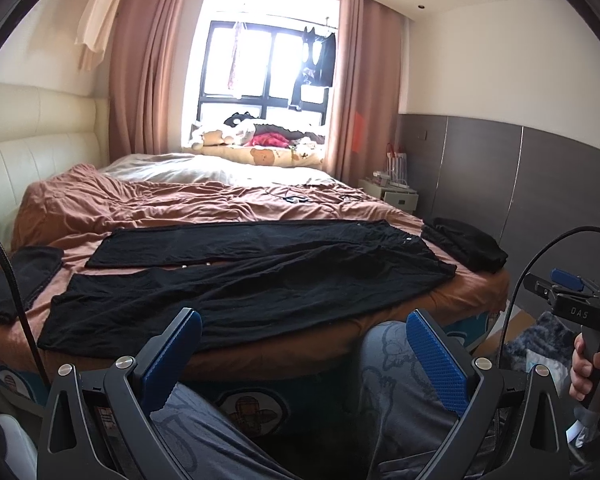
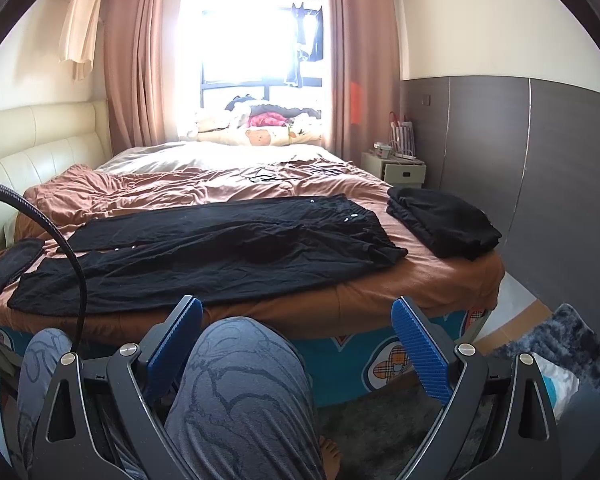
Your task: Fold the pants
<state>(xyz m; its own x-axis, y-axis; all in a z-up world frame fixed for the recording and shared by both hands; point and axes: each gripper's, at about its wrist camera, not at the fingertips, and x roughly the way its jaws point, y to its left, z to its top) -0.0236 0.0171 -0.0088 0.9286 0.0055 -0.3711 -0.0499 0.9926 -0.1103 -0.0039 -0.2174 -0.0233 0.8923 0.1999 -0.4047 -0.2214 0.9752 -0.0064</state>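
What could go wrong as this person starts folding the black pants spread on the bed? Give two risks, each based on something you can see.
1. The black pants lie close to the near edge of the bed; pulling one end could drag them off onto the floor.
2. A cable arcs in front of the pants' leg end and could snag the fabric or the left gripper.

Both the left gripper and the right gripper are open and not yet touching the cloth.
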